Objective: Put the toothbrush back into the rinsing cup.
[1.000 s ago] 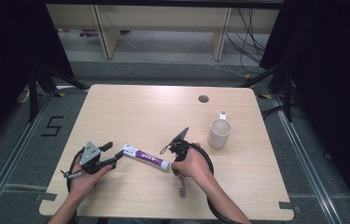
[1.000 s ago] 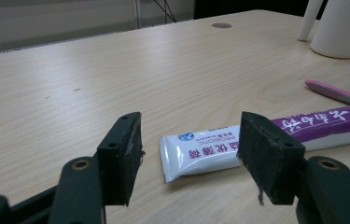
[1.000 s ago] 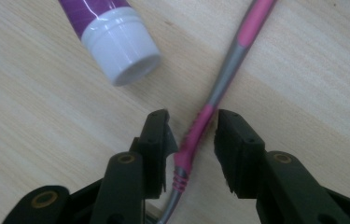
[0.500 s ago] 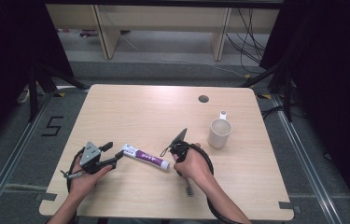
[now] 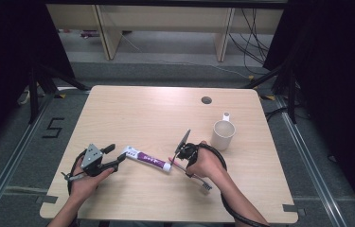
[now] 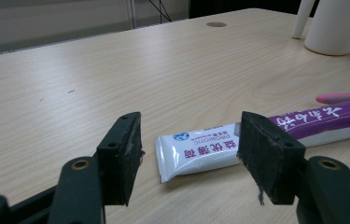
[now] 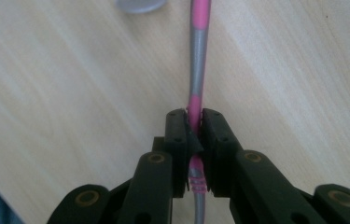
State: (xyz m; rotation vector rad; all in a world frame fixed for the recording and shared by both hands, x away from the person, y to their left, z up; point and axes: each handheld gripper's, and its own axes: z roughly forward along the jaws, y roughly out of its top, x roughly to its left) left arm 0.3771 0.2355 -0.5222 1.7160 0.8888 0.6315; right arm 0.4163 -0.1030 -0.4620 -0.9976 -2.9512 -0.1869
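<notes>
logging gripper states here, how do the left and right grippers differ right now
The left gripper is open, its fingers set apart with the toothpaste tube lying beyond them, ungripped. The right gripper is shut on the toothbrush, clamping its pink and grey handle. In the high view the left sits near the tube's flat end, the right near its cap. Both are hand-held over the table.

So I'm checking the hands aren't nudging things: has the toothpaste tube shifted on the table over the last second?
No. The toothpaste tube lies at the same spot and angle, left of the cup.
</notes>
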